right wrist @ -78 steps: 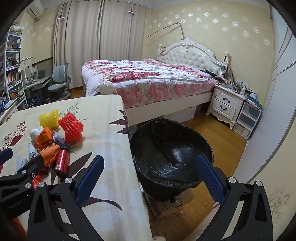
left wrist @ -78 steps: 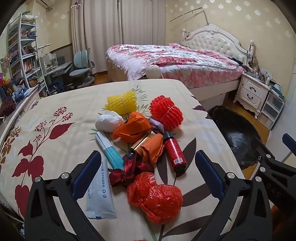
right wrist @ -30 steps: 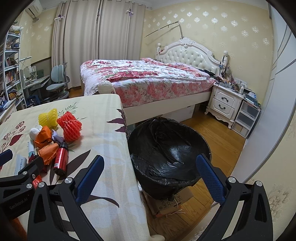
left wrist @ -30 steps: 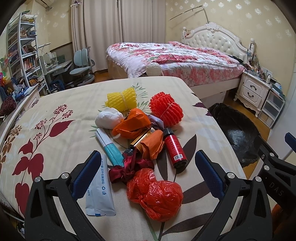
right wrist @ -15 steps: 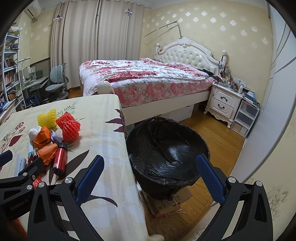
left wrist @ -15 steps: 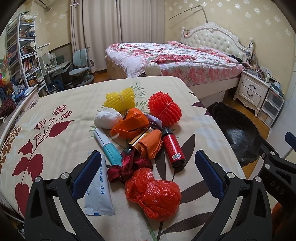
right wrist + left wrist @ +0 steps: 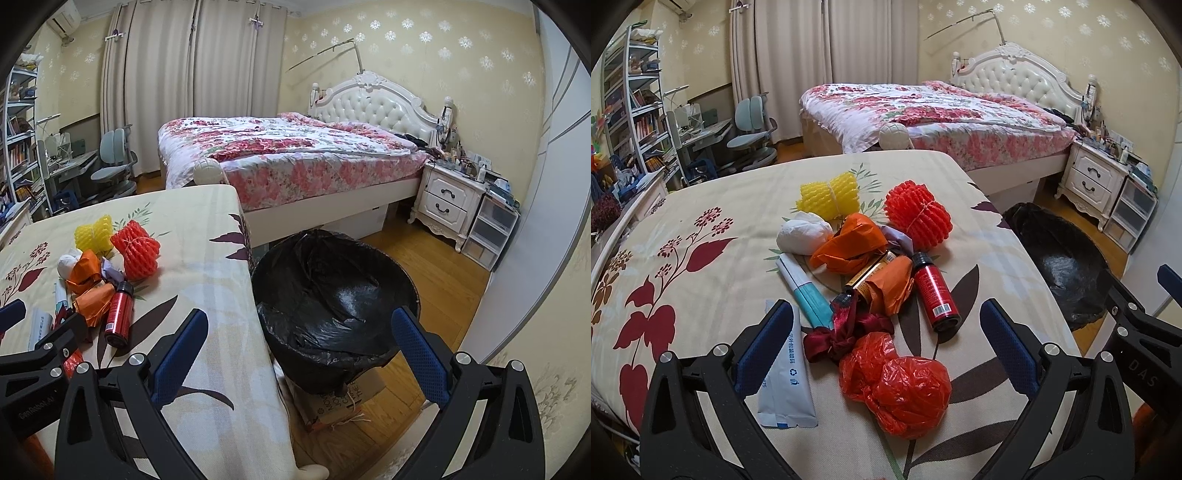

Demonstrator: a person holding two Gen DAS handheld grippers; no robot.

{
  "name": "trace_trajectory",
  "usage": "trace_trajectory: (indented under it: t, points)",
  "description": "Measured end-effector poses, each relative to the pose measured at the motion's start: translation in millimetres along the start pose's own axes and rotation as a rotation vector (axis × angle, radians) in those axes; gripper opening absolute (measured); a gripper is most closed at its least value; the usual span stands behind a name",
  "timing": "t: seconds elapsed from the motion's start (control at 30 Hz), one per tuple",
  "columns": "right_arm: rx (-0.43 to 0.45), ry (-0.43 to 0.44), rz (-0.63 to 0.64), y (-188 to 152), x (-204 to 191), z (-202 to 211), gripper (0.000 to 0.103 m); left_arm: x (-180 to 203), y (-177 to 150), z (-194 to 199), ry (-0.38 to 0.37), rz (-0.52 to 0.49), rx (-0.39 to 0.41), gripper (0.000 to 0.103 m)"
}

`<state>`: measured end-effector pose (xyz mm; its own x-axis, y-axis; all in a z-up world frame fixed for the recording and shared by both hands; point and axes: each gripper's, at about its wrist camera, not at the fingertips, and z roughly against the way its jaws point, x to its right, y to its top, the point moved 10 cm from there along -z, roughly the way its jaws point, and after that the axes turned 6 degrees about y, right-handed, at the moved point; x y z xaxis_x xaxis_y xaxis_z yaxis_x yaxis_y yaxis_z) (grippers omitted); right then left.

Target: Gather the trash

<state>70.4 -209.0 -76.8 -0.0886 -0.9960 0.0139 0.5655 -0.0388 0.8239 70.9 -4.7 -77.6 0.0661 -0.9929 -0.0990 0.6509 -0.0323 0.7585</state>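
While both claws gape: two foam nets (image 7: 829,195), one red bottle (image 7: 934,295)

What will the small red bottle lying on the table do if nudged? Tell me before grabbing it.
The red bottle lies on its side, round-bodied, so it will probably roll across the tablecloth. It looks rigid, and its glossy surface may be slippery. The orange wrapper touching it may shift too.

trash pile (image 7: 871,273) on floral-clothed table (image 7: 701,221)
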Motion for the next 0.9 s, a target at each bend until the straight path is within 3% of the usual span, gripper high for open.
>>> trace_trajectory:
  t: [0.6, 0.9]
  points:
    - [-0.015, 0.007, -0.004, -10.6, 2.7, -6.3, 0.097, 7.2, -5.8, 4.4, -0.008, -0.006, -0.008, 0.098]
    - [-0.064, 0.086, -0.019, -26.0, -15.0, -4.7, 0.096, -23.1, -18.6, 12.0, 0.028, 0.013, -0.021, 0.089]
